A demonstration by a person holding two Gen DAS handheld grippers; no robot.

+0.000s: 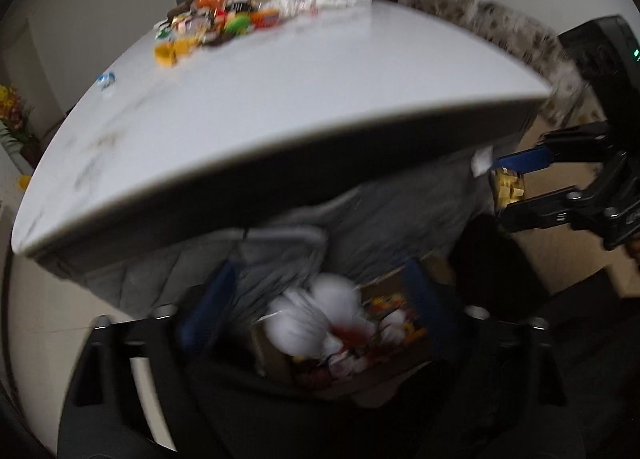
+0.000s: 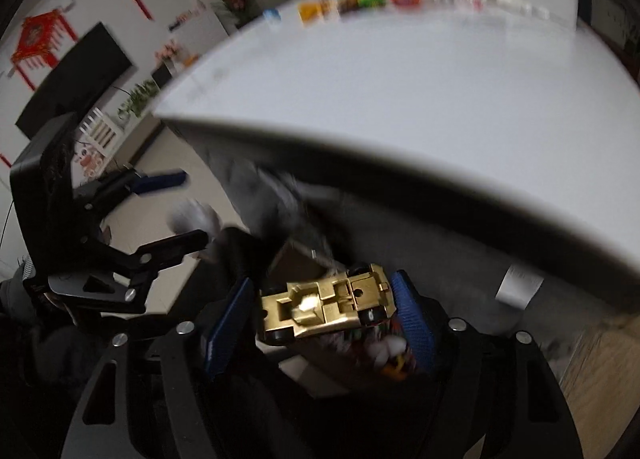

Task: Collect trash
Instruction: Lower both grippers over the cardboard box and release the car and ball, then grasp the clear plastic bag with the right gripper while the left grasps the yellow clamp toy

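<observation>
the white table fills both views, its near edge overhanging a bin lined with a grey bag that sits below it on the floor. far across the tabletop, a heap of coloured wrappers and packets waits to be collected, well apart from both hands. so this looks like the drop-off step, both grippers hovering over the bin.

inside the bag, white crumpled balls lie against a printed cardboard box. the left gripper has its fingers spread wide, nothing between them. one white ball shows beside its fingers in the right wrist view; whether it is falling or resting i cannot tell.

the right gripper carries a gold toy car, underside up, between its blue pads. the right pad touches the car; on the left there is a gap, so the grip looks loosened.

next call: let the car drop, then go back to the heap.

the bin's rim and depth are lost in blur and shadow.
</observation>
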